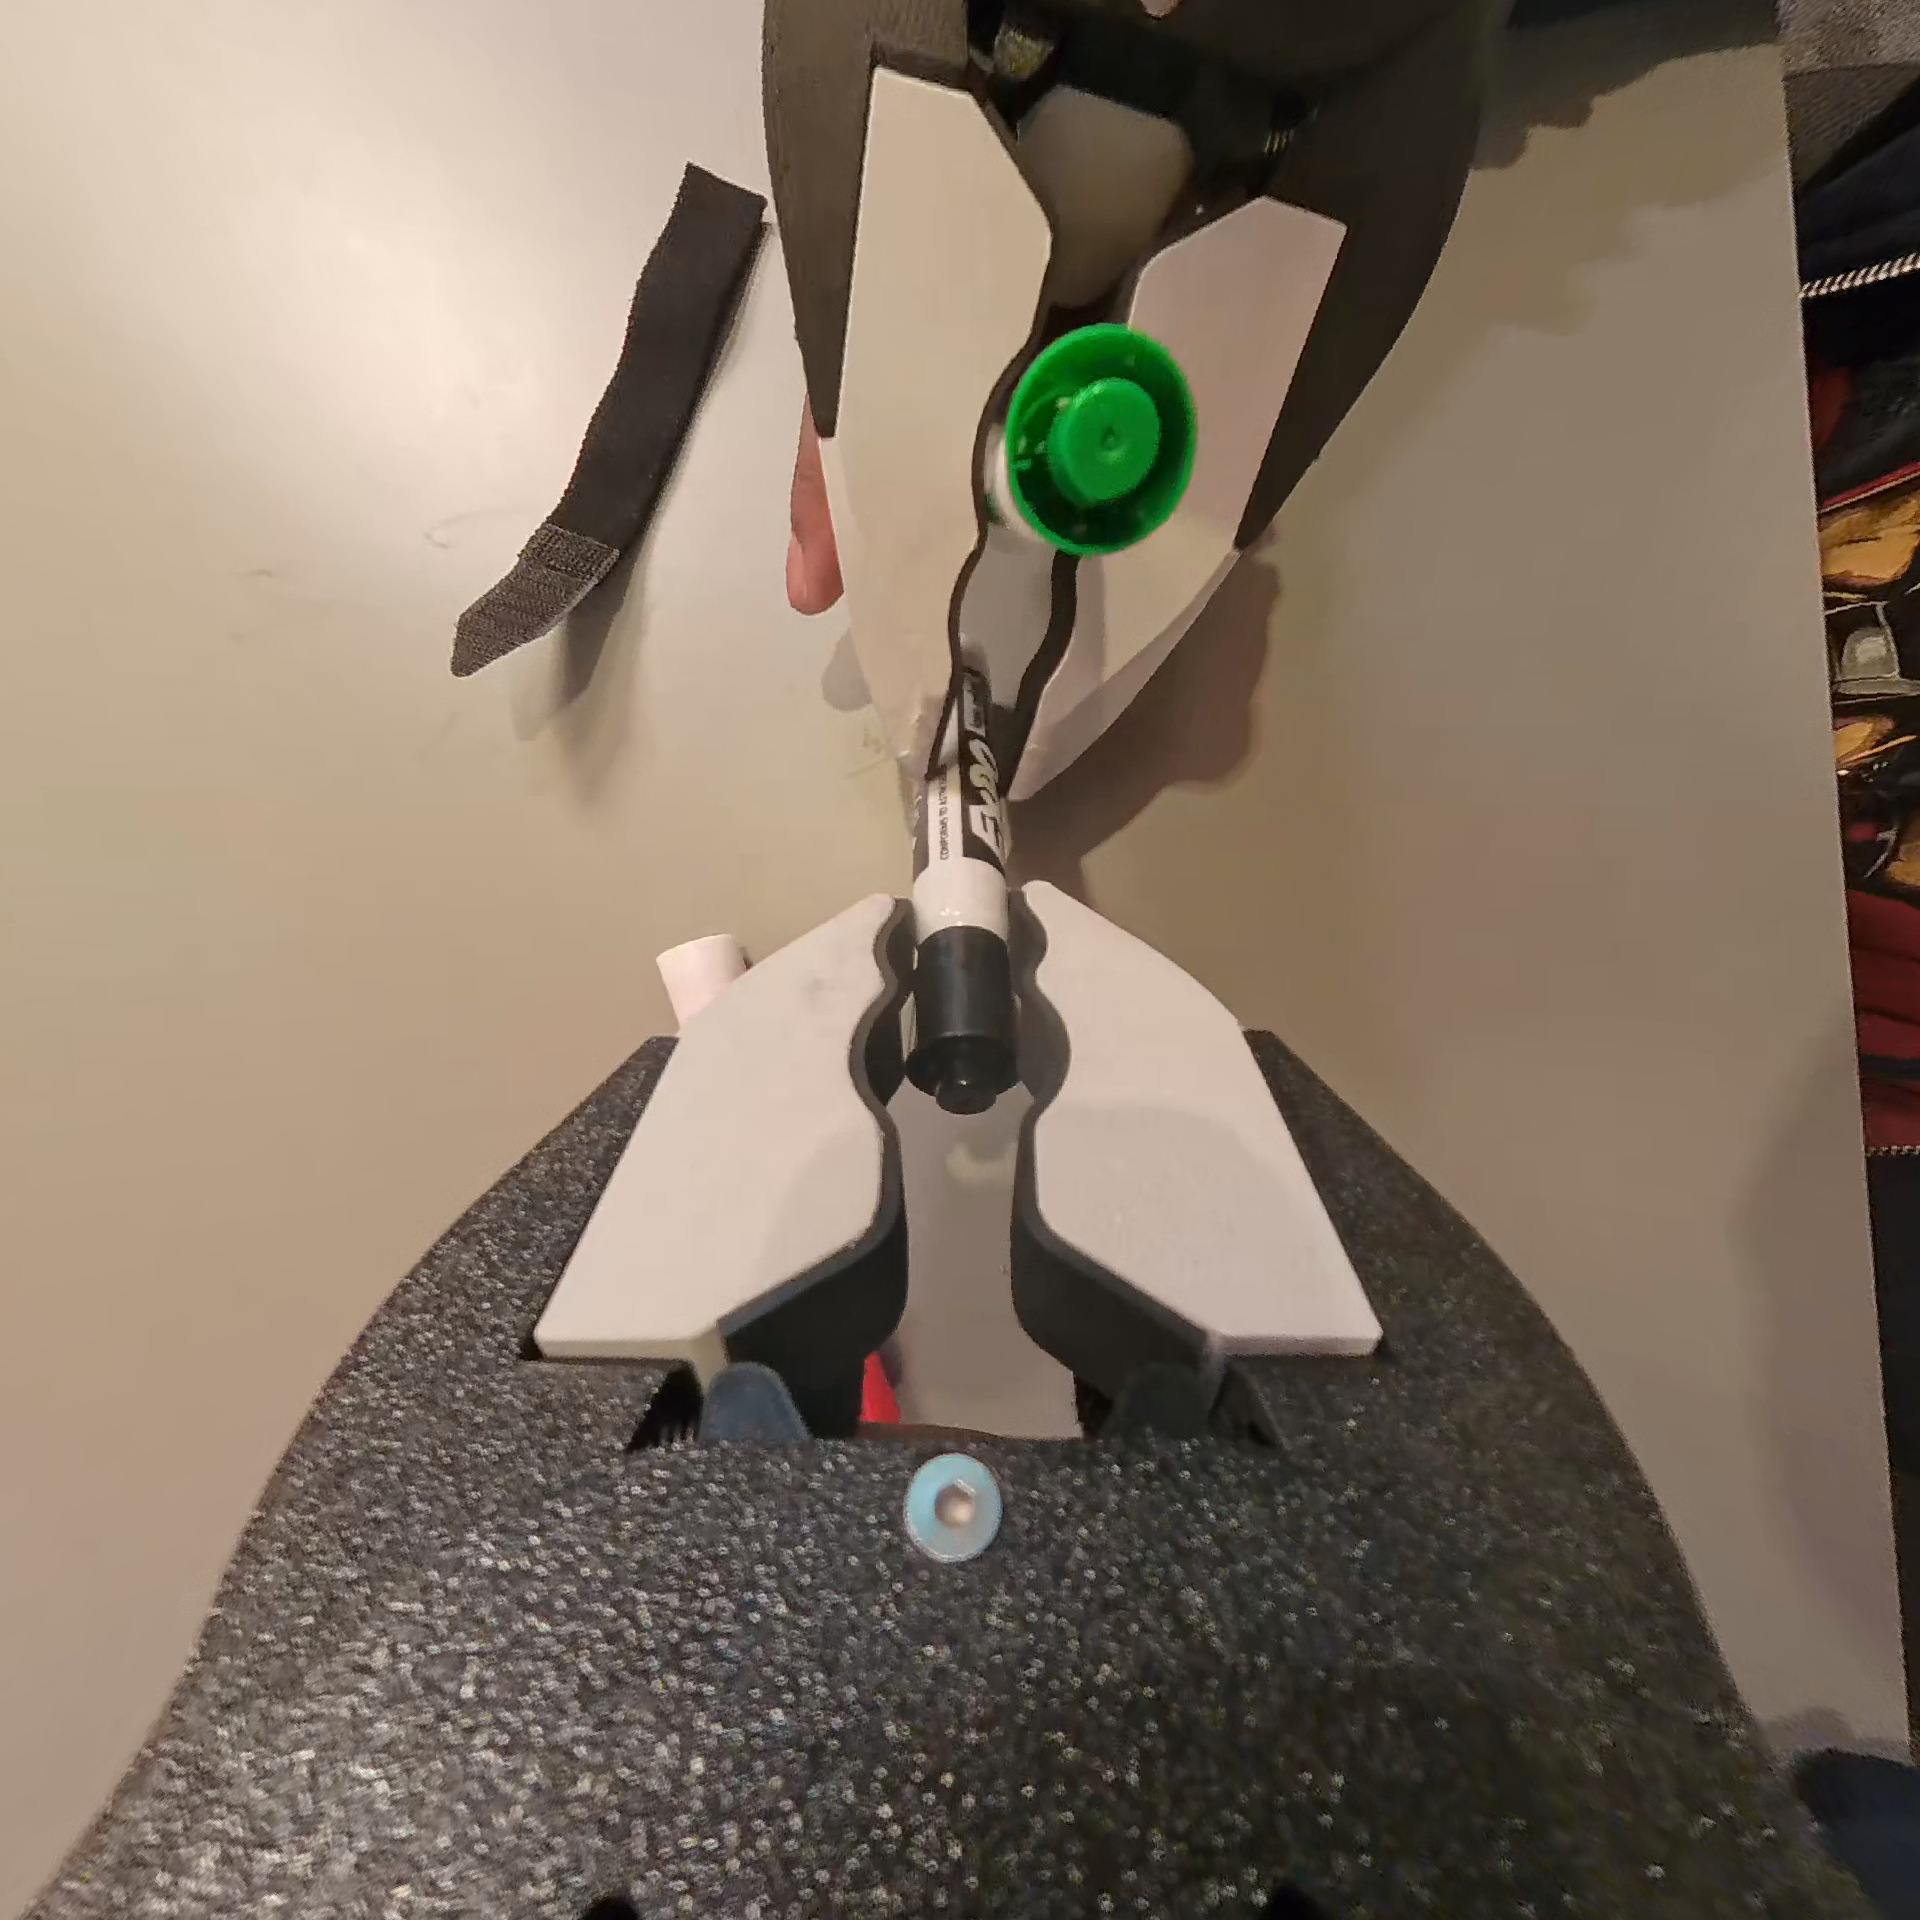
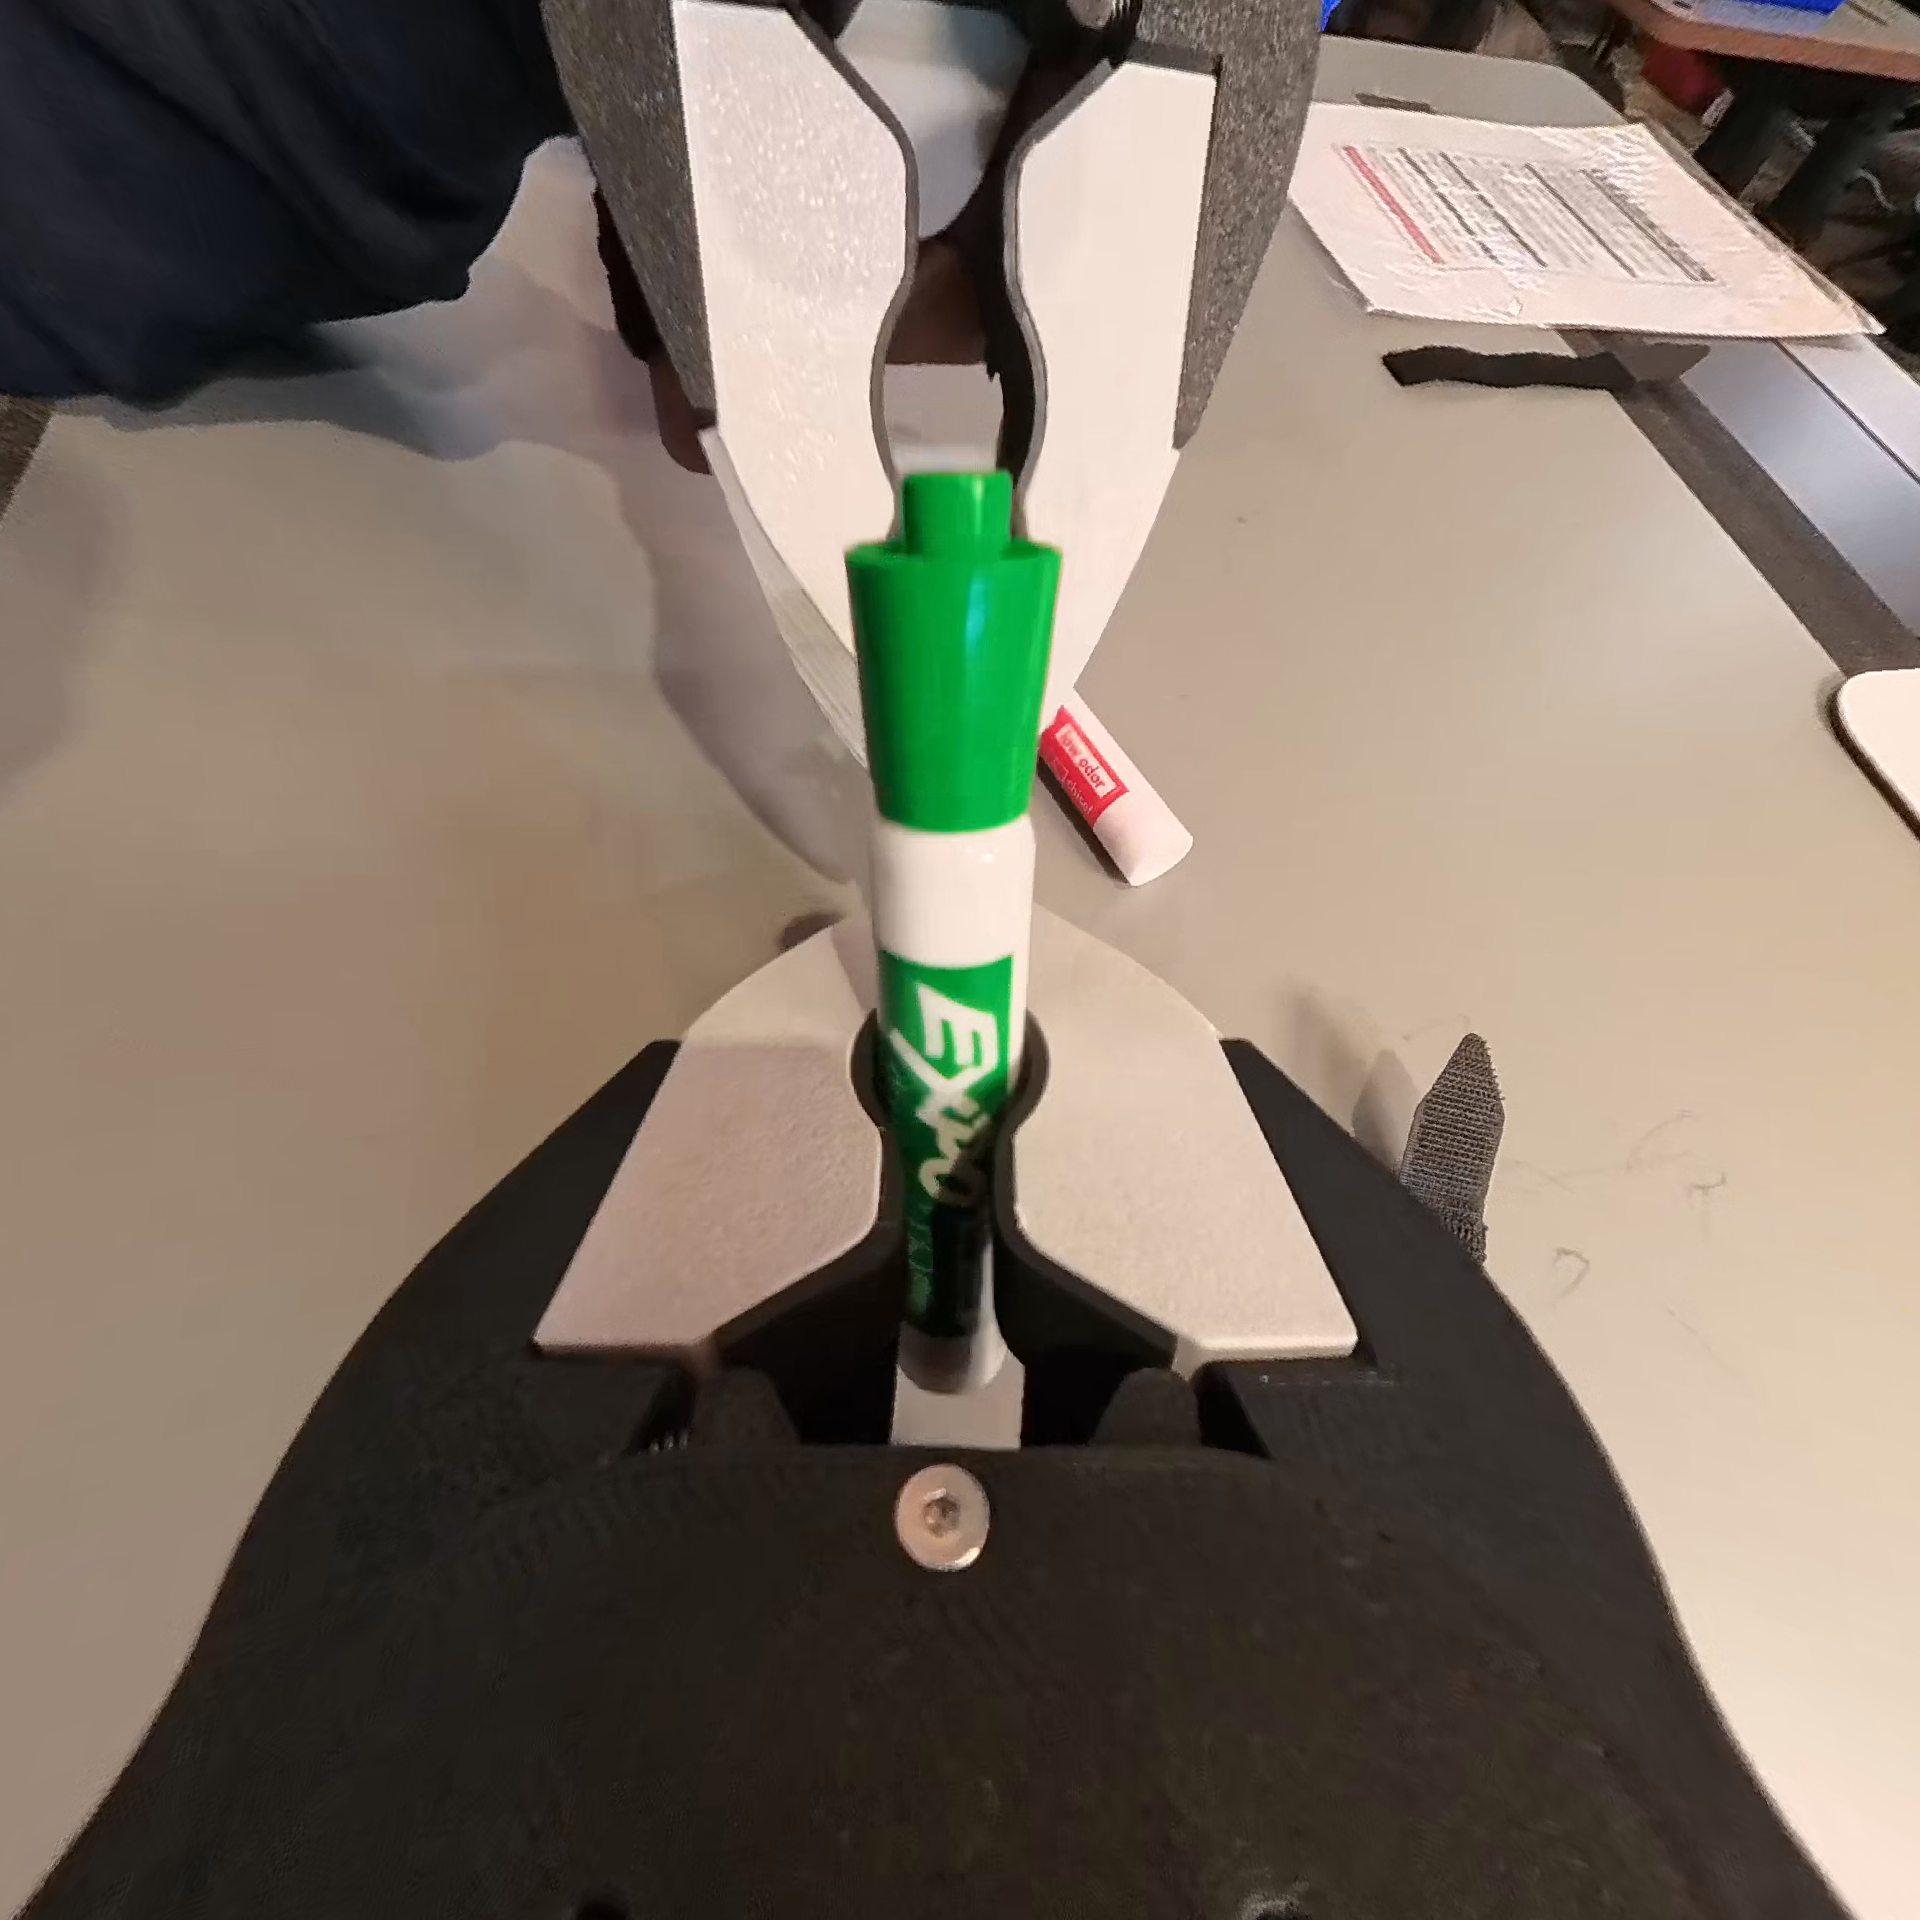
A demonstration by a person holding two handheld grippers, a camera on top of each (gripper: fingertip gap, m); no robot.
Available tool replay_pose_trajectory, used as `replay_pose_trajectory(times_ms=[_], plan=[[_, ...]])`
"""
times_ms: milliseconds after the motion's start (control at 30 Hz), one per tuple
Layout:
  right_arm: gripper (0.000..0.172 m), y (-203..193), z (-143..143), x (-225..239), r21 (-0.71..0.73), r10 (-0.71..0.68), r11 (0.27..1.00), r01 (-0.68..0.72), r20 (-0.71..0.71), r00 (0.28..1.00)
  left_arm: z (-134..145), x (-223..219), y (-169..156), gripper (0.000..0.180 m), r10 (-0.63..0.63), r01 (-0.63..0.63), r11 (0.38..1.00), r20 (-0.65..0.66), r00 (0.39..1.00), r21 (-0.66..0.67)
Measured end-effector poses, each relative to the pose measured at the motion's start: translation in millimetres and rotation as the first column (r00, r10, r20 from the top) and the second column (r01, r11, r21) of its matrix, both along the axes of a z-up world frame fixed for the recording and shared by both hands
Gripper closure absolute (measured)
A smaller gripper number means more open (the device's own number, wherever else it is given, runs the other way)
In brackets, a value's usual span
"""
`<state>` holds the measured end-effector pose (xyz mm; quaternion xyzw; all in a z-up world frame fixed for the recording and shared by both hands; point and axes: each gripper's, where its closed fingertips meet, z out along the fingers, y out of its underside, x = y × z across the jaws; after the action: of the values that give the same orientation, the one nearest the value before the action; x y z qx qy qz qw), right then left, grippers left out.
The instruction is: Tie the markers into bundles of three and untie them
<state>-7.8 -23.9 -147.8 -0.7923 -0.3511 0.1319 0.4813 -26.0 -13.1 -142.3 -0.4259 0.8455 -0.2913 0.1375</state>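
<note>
In the left wrist view my left gripper [image 1: 961, 914] is shut on a black-capped marker [image 1: 961, 883], gripping it at the cap, which points back at the camera. Its barrel runs forward to the tips of my right gripper [image 1: 971, 774]. My right gripper [image 2: 951, 956] is shut on a green-capped marker [image 2: 951, 831], held upright in the groove of its fingers. The green cap [image 1: 1096, 436] faces the left camera. A red-labelled marker [image 2: 1117, 800] lies on the table [image 2: 312, 831] behind it. The left gripper's white fingers [image 2: 790, 312] hang above it.
A black hook-and-loop strap [image 1: 623, 416] lies on the table to the left; one end [image 2: 1455, 1143] shows beside my right gripper. A white marker end [image 1: 701, 971] pokes out by my left finger. A second strap [image 2: 1496, 369] and a laminated sheet [image 2: 1558, 229] lie far right.
</note>
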Motion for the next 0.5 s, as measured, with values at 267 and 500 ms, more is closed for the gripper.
replay_pose_trajectory(times_ms=[267, 500], plan=[[0.153, -3, -15, 1, -0.054, 0.012, 0.999, -0.006, 0.098, 0.995, -4, -1, -5, 0.163, -0.008, 0.009, 0.997, 0.023, 1.0, -0.074], [0.151, -4, -28, 2, -0.091, 0.01, 0.996, 0.008, 0.192, 0.981, -7, 3, -12, 0.163, -0.003, 0.007, 0.99, 0.035, 0.999, -0.139]])
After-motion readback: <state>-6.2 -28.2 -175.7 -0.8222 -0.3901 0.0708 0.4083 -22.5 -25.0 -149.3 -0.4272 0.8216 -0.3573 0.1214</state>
